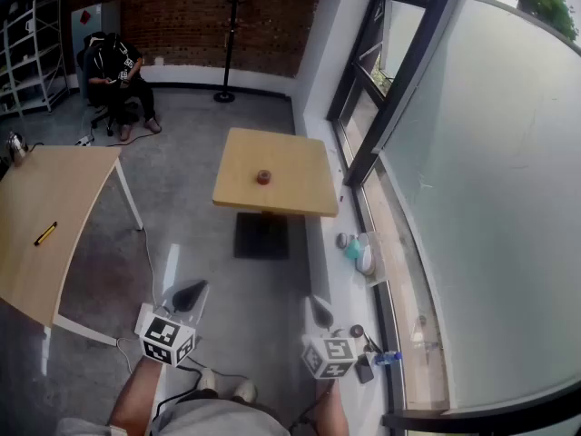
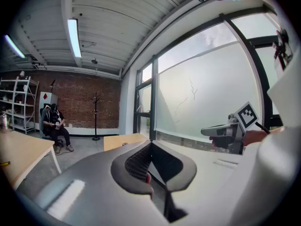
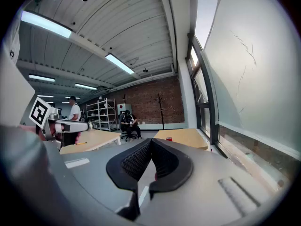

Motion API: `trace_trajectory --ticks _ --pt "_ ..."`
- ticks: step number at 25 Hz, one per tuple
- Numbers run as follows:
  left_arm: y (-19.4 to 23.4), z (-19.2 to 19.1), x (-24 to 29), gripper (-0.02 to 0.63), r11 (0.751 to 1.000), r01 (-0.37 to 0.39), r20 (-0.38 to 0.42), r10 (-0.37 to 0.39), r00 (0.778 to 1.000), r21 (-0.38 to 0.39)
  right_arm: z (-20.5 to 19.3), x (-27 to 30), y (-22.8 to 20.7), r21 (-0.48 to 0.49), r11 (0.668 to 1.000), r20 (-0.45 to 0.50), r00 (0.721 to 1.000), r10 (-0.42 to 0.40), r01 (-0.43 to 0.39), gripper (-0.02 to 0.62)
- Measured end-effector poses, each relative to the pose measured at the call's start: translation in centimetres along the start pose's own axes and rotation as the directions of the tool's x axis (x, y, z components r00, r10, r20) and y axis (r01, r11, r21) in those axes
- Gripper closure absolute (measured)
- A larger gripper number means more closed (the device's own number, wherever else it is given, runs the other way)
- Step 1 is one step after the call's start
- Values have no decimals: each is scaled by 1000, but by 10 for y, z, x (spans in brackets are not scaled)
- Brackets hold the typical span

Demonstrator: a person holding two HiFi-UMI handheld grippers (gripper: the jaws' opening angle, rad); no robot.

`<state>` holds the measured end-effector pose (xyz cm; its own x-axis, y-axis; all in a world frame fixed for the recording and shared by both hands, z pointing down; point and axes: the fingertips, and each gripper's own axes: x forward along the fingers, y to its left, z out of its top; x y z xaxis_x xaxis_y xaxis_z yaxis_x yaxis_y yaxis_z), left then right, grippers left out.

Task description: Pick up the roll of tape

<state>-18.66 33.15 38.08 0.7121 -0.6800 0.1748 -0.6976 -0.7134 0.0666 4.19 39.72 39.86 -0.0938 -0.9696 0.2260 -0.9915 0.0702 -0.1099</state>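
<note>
roll of tape, red, sits near the middle of the small square table, well ahead of both tools. left gripper and right gripper held low by the person's body, side by side, apart. both sets of jaws pressed together, nothing between them

Left gripper: jaws together, nothing between them. Right gripper: likewise closed, empty. Both held forward, side by side, apart.
</note>
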Motion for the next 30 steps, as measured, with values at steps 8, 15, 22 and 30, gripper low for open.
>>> trace_trajectory --ticks 8,15,22,30 --pt "-18 2 11 607 1000 -14 9 14 1000 8 2 -3 -19 26 999 18 999 30 -30 581" --pt "-31 3 16 607 998 -60 30 60 998 13 -3 1 -31 11 997 3 997 78 -78 581" --pt "-36 -2 33 607 998 -69 16 69 997 10 1 12 -44 12 996 14 996 89 -89 581" --pt "-18 -5 88 607 999 -52 8 51 999 15 3 55 -62 29 995 13 995 96 -97 581"
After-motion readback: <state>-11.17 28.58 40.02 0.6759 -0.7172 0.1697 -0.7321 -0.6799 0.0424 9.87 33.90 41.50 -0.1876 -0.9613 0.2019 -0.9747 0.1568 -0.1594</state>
